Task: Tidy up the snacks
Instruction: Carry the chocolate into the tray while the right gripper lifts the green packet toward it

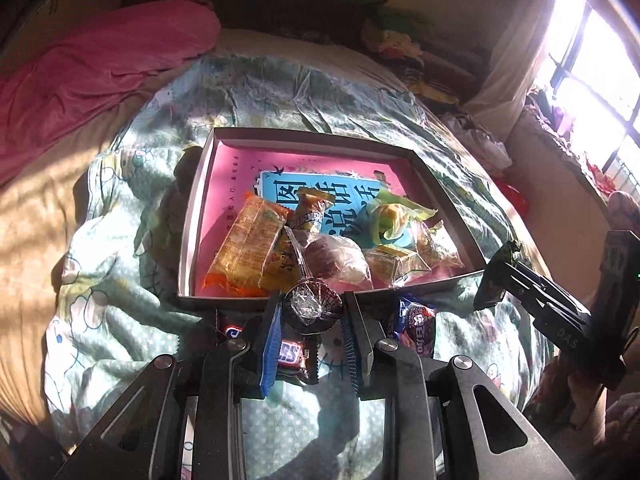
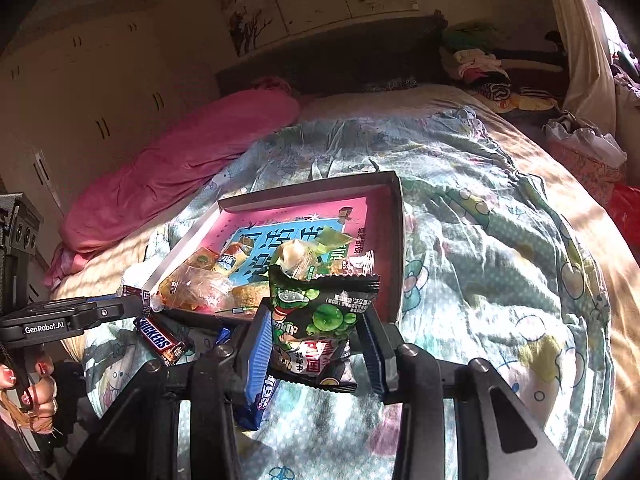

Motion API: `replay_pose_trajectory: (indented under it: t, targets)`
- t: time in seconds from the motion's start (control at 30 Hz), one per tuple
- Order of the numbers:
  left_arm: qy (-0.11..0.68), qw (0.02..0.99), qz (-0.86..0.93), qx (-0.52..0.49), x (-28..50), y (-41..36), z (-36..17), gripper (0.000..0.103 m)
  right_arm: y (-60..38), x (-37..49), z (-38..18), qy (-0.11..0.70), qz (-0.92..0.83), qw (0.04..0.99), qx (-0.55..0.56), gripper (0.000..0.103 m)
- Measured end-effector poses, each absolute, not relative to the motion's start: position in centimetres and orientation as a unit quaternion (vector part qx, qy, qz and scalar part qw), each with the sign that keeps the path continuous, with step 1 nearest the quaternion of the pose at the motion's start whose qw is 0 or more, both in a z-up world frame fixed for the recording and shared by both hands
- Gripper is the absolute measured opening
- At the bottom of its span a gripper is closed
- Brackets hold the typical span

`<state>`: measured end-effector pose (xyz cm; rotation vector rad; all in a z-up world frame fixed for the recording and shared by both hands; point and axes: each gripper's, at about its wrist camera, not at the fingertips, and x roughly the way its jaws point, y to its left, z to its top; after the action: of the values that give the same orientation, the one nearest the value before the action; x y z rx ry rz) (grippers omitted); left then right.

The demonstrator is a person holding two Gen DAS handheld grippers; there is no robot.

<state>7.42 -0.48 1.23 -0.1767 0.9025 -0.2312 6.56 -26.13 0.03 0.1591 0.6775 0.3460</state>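
A shallow pink-lined box [image 1: 200, 200] [image 2: 394, 240] lies on the bed with several snacks in it. My left gripper [image 1: 310, 312] is shut on a small chocolate cup cake in clear wrap [image 1: 312, 304], just at the box's near edge. My right gripper [image 2: 316, 320] is shut on a green-and-black snack packet [image 2: 320, 312], held upright at the box's near right corner; it also shows in the left wrist view [image 1: 496, 276]. A Snickers bar [image 1: 290, 354] [image 2: 160, 340] and a blue-purple packet [image 1: 416, 322] [image 2: 260, 396] lie on the quilt in front of the box.
The box rests on a rumpled pale green cartoon quilt [image 2: 480, 240]. A pink blanket [image 1: 92, 80] lies at the far left. Clothes are piled by the headboard [image 2: 480, 64]. A window [image 1: 592, 80] is at the right.
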Motion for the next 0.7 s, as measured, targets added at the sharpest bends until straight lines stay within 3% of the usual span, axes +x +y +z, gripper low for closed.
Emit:
replay_pose_trajectory:
  t: [0.7]
  targets:
    - [0.438, 0.892, -0.072, -0.079, 11.2, -0.1, -0.7, 0.028, -27.1, 8.5, 0.5, 0.309, 0.166, 0.932, 0.091, 0.041]
